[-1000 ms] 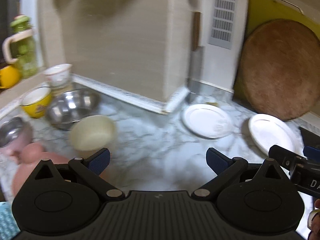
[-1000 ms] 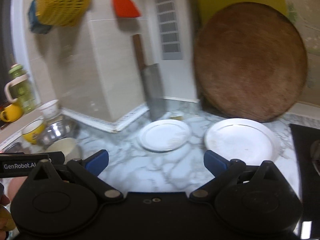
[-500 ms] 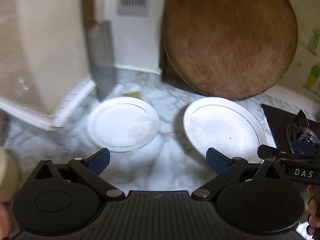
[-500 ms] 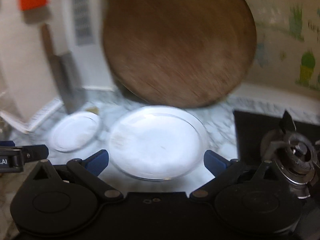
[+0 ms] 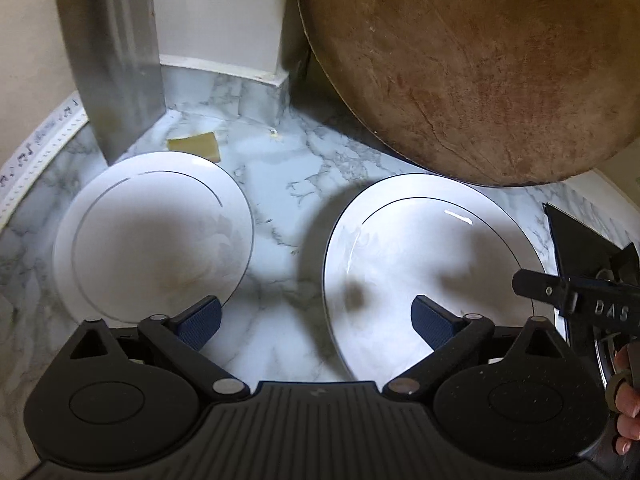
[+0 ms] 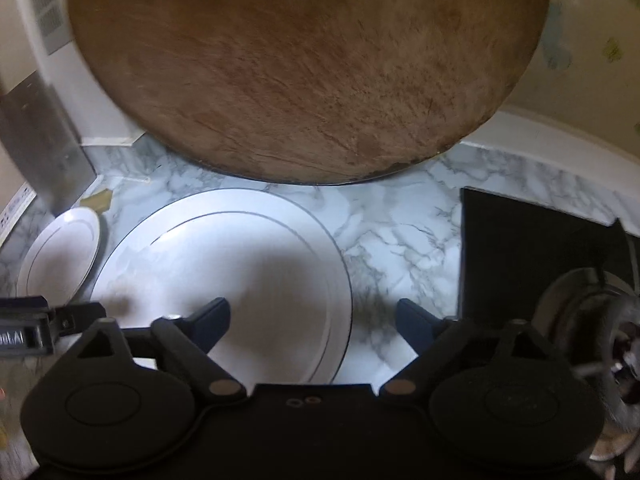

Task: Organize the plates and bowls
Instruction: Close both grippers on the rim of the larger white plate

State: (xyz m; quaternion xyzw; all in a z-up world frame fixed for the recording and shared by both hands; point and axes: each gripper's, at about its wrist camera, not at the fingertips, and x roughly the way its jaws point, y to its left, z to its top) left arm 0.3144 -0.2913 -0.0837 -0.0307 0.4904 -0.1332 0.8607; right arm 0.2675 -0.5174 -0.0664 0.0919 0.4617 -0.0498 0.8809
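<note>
With both grippers' jaws spread and empty, the large plate (image 6: 224, 264) lay flat just before the cutting board (image 6: 304, 68), so the right gripper (image 6: 312, 316) risked skidding it into the small plate (image 5: 152, 236) beside it.

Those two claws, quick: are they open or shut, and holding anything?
Left gripper: open, holding nothing, between the two plates.
Right gripper: open, holding nothing, straddling the larger plate's right rim.
</note>
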